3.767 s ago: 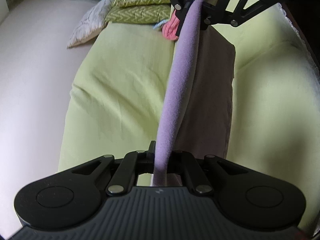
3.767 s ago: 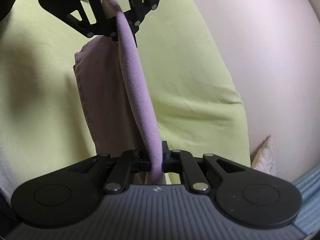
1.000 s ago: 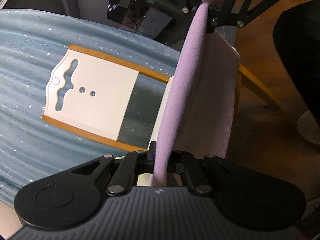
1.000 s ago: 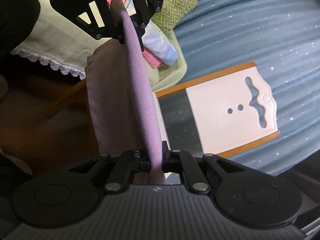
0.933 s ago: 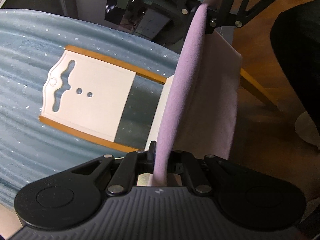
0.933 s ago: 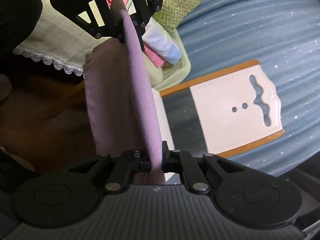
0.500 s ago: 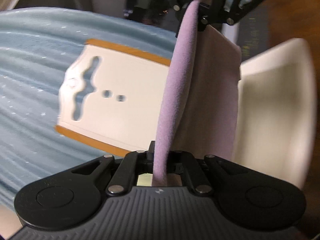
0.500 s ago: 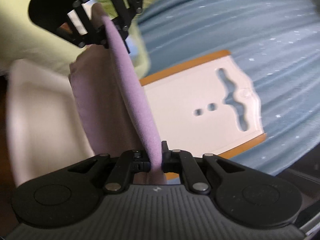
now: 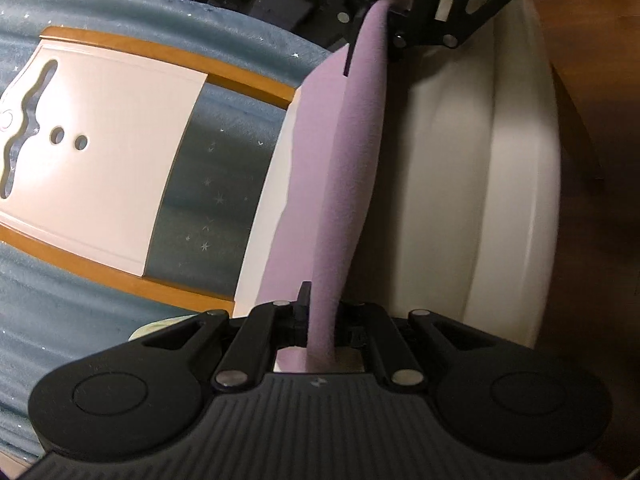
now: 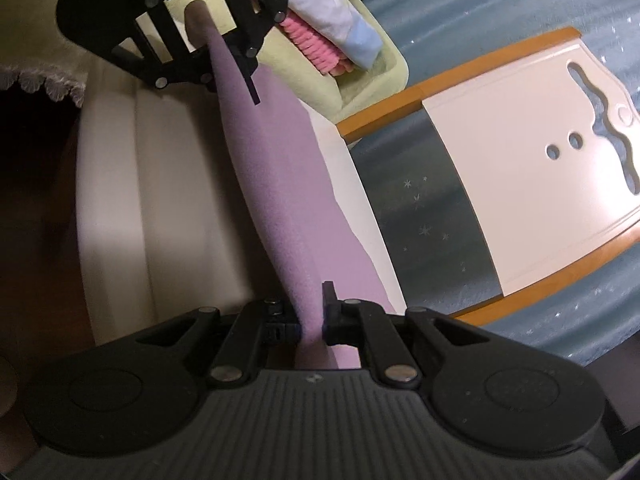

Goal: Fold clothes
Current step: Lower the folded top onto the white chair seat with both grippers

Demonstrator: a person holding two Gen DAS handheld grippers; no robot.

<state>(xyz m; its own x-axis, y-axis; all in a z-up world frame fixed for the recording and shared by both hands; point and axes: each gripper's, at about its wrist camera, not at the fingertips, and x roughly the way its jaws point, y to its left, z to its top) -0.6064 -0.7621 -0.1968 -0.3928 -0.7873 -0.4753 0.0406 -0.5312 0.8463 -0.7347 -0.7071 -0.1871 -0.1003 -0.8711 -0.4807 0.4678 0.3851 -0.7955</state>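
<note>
Left wrist view: left gripper [image 9: 320, 312] is clamping one end of the cloth [image 9: 352, 168], jaws closed tight on it. Cloth is stretching away over the chair seat [image 9: 512, 184] to the right gripper [image 9: 390, 36], which is gripping its far end. Chair back [image 9: 100, 160] is lying left of the seat.

Right wrist view: right gripper [image 10: 310, 312] is pinching the cloth [image 10: 276, 184], jaws closed. Cloth is hanging over the seat [image 10: 160, 200], running to the left gripper [image 10: 224, 68]. Folded clothes [image 10: 332, 44] are sitting beyond the seat.
</note>
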